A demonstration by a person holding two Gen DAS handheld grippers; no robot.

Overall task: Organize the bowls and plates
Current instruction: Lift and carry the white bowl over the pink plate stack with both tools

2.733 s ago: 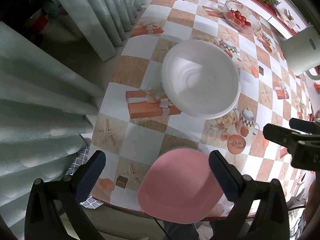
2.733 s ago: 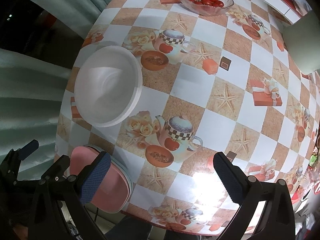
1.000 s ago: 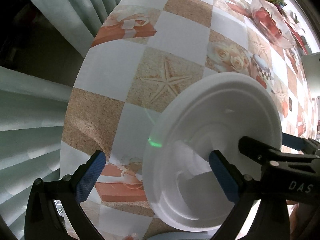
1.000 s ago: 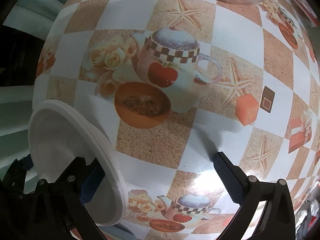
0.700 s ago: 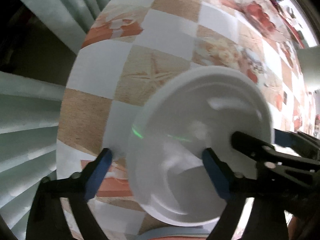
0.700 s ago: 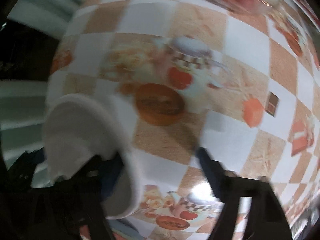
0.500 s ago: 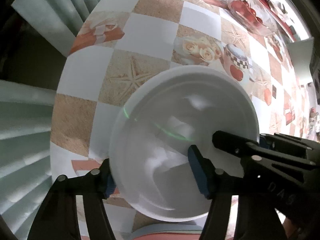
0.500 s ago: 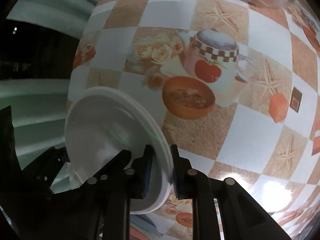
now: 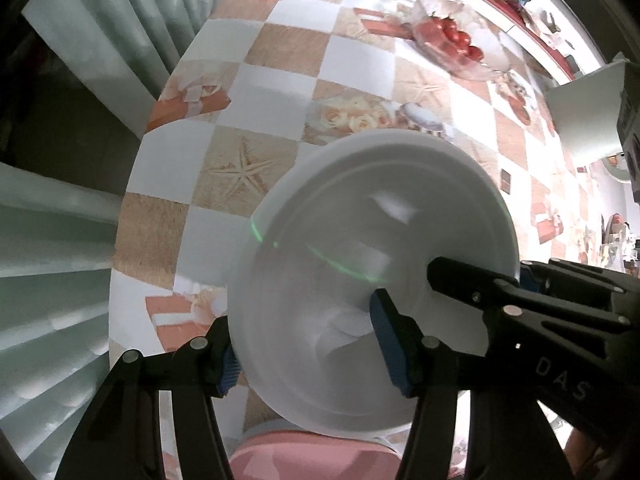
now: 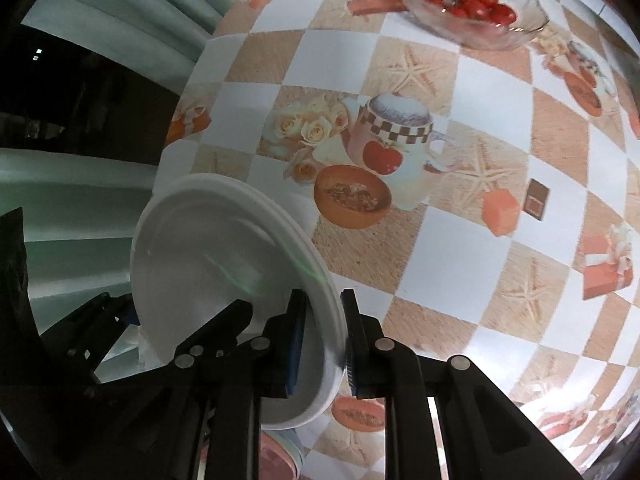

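A stack of white plates (image 9: 372,272) is held tilted above the checkered tablecloth (image 9: 304,52). My left gripper (image 9: 308,352) is shut on its near left rim. My right gripper (image 10: 324,344) is shut on its right rim; its black fingers also show in the left wrist view (image 9: 520,308). In the right wrist view the white plates (image 10: 224,260) stand nearly on edge. A pink plate (image 9: 312,456) lies under them at the near table edge, and a small part of it shows in the right wrist view (image 10: 276,460).
A glass bowl of cherry tomatoes (image 10: 468,0) stands at the far side of the table. Pale green curtains (image 9: 60,240) hang along the table's left edge. A pale green chair back (image 9: 584,116) is at the right.
Both grippers moved from the pink plate to the white plates, closed on opposite rims and lifted them off the table. The plates are now tilted and carried back over the pink plate.
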